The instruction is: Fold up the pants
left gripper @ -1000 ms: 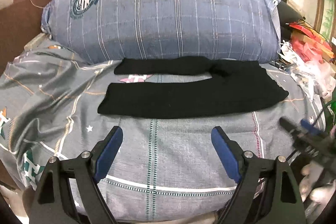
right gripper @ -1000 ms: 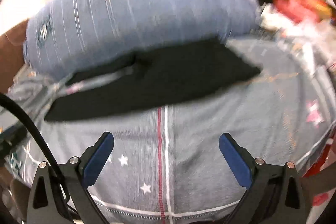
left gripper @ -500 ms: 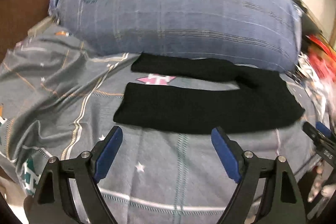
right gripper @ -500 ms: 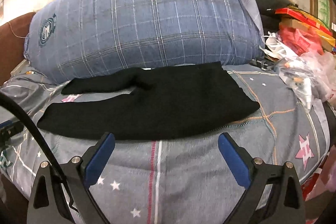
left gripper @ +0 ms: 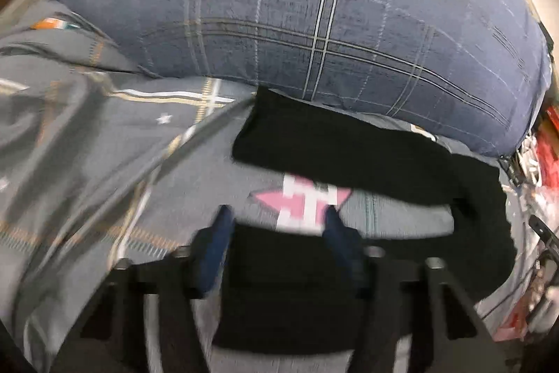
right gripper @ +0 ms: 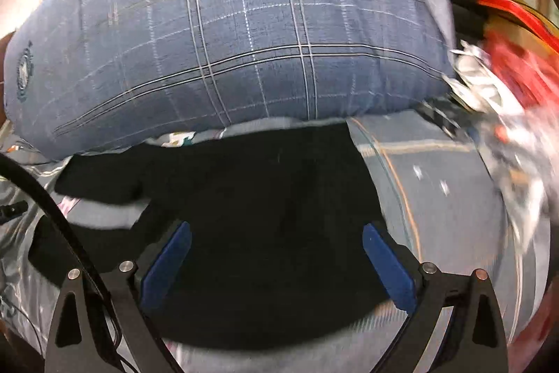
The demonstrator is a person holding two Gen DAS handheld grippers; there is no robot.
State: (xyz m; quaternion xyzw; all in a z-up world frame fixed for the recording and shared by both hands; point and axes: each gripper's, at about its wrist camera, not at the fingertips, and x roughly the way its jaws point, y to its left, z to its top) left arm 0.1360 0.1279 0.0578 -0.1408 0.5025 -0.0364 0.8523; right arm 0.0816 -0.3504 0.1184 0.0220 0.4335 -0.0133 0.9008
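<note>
Here we see black pants (right gripper: 265,205) unfolded at frame centre, our left gripper (left gripper: 276,226) and right gripper (right gripper: 276,243) spread wide, seemingly empty.

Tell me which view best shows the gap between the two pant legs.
The left wrist view: both legs of the black pants lie apart with the pink star print on the bedsheet between them, though blurred. The right wrist view shows mainly the waist end, with only a sliver of gap at left.

The black soft-fabric pants (left gripper: 401,163) (right gripper: 265,198) lie flat and unfolded on the grey patterned bed sheet (left gripper: 104,145), legs spread apart in a narrow V, the far leg running along the blue plaid pillow (left gripper: 314,6).
</note>
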